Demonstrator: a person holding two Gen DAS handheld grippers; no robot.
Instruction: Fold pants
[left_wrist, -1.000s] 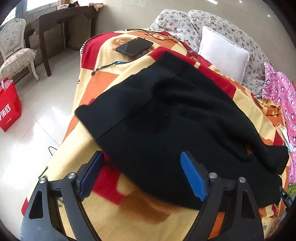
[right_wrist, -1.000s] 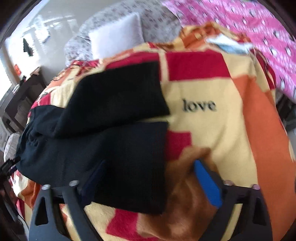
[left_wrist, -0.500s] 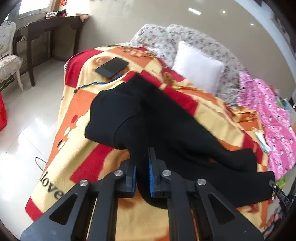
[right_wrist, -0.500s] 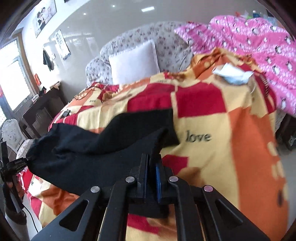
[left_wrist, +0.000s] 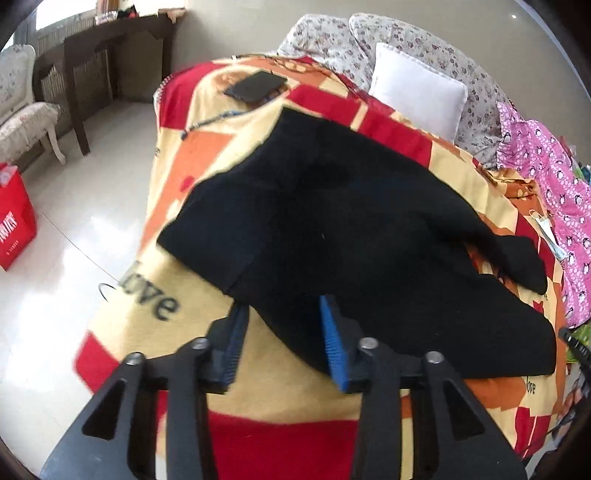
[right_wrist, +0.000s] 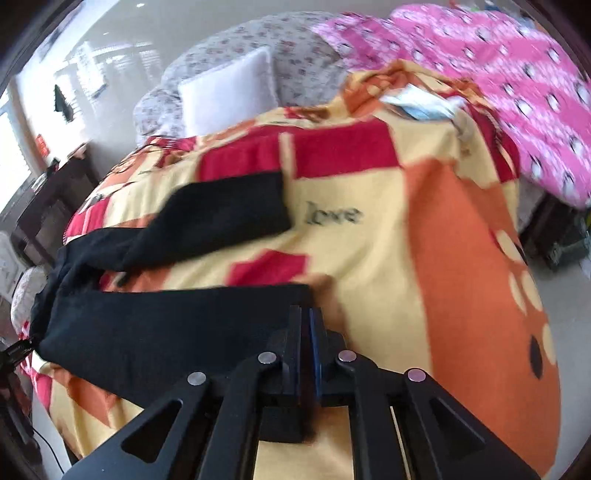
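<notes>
Black pants (left_wrist: 343, 221) lie spread on a bed blanket of yellow, red and orange squares (left_wrist: 192, 173). In the left wrist view my left gripper (left_wrist: 282, 339) is open, its blue pads on either side of the waist edge nearest me, not pinching it. In the right wrist view the pants (right_wrist: 166, 325) stretch left across the blanket (right_wrist: 461, 258). My right gripper (right_wrist: 306, 332) is shut on the near leg's hem. The other leg (right_wrist: 225, 214) lies further back.
A black phone (left_wrist: 256, 86) and a cable lie at the blanket's far end. A white pillow (left_wrist: 417, 96), flowered pillows and a pink quilt (right_wrist: 517, 85) are behind. A face mask (left_wrist: 546, 229) lies at the right. A dark desk, a chair and a red bag (left_wrist: 14, 218) stand on the floor to the left.
My left gripper was shut on the waist half a second ago and has now opened, with the waist lying on the blanket. My right gripper stays shut on the hem and has lowered it.
</notes>
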